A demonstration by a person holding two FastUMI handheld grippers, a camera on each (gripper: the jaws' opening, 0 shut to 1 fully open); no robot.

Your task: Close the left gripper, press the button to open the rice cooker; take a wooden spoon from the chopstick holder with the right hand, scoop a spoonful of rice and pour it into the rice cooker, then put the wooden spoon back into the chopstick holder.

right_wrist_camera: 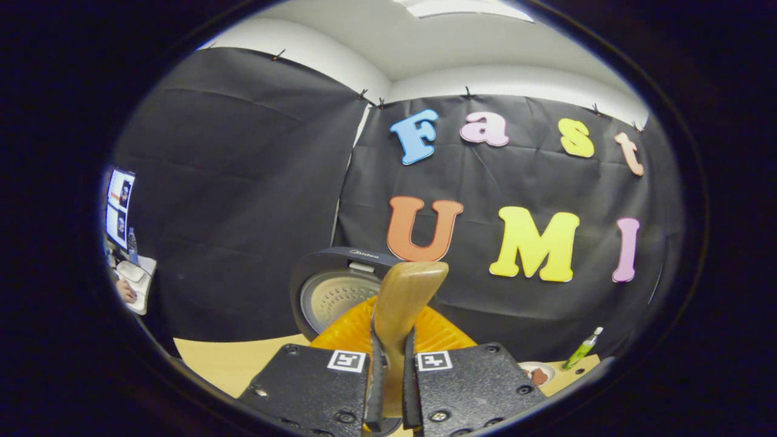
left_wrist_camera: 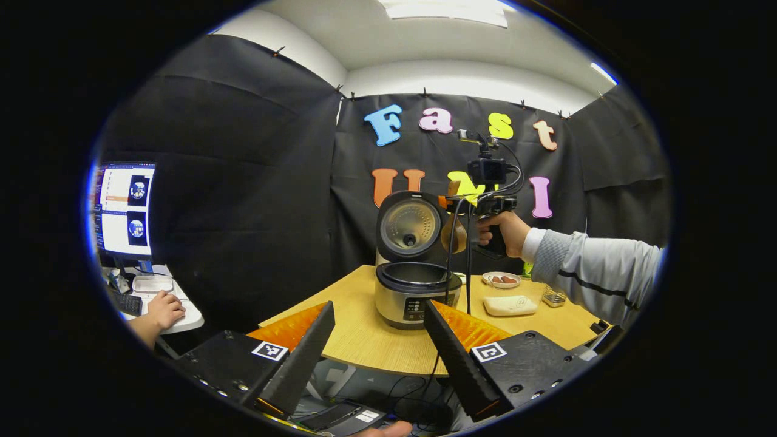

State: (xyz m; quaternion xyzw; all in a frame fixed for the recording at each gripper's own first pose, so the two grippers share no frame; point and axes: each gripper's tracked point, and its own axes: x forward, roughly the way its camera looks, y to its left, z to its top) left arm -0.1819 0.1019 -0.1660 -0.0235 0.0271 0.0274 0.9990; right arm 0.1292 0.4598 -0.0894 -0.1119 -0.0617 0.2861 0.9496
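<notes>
Two grippers divide the work. At the frame's bottom in the left gripper view, the left gripper (left_wrist_camera: pixel 377 346) stands wide and empty, back from the silver rice cooker (left_wrist_camera: pixel 414 291) at centre, lid raised. In the right gripper view, the right gripper (right_wrist_camera: pixel 389 388) clamps the pale wooden spoon (right_wrist_camera: pixel 400 303). Judging by the left gripper view, the spoon (left_wrist_camera: pixel 454 233) hangs bowl-down beside the lid, so pouring seems in hand; next comes returning it to the holder. Faint lettering on the lid rim is unreadable.
</notes>
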